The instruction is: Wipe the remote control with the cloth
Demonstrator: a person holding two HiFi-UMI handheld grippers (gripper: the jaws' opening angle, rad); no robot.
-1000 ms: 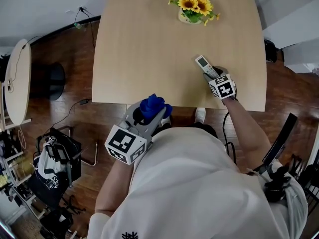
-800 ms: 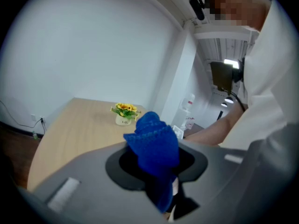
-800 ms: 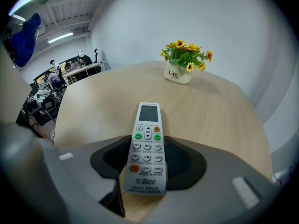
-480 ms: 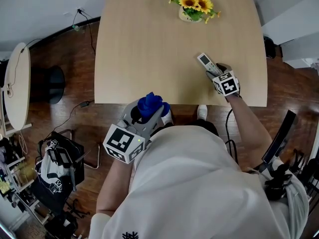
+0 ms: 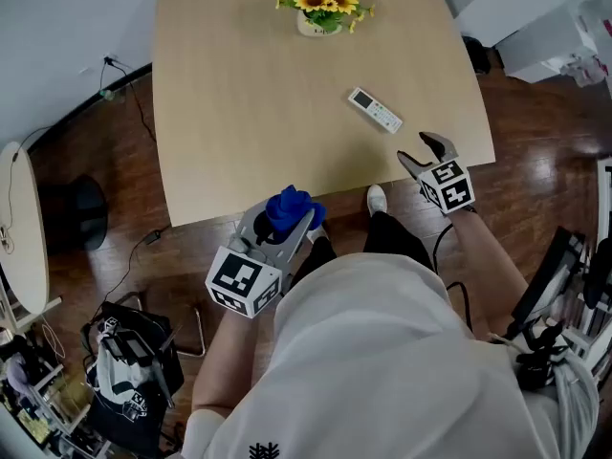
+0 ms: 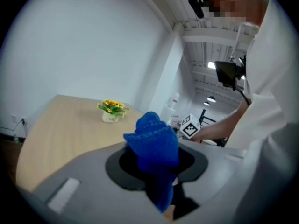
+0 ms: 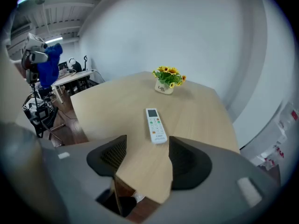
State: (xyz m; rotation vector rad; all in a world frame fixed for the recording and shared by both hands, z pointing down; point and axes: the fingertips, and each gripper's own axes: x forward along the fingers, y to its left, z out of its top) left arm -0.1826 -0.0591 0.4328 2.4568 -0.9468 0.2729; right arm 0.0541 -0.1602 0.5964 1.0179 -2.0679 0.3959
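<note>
The white remote control (image 5: 375,110) lies flat on the wooden table (image 5: 239,94), right of centre. My right gripper (image 5: 424,151) stands open at the table's near right edge, a little short of the remote, with nothing in it. In the right gripper view the remote (image 7: 156,124) lies just beyond the open jaws (image 7: 142,150). My left gripper (image 5: 284,226) hangs off the table's near edge, shut on a bunched blue cloth (image 5: 292,208). In the left gripper view the cloth (image 6: 153,139) sticks up from between the jaws.
A small pot of yellow flowers (image 5: 321,3) stands at the table's far side. A round side table (image 5: 19,218) and a black bag (image 5: 124,371) are on the wooden floor at left. Chair parts and cables (image 5: 564,285) crowd the right.
My right gripper has let go of the remote and drawn back to the table's near edge. The remote now lies free on the table. The left gripper still holds the cloth.
</note>
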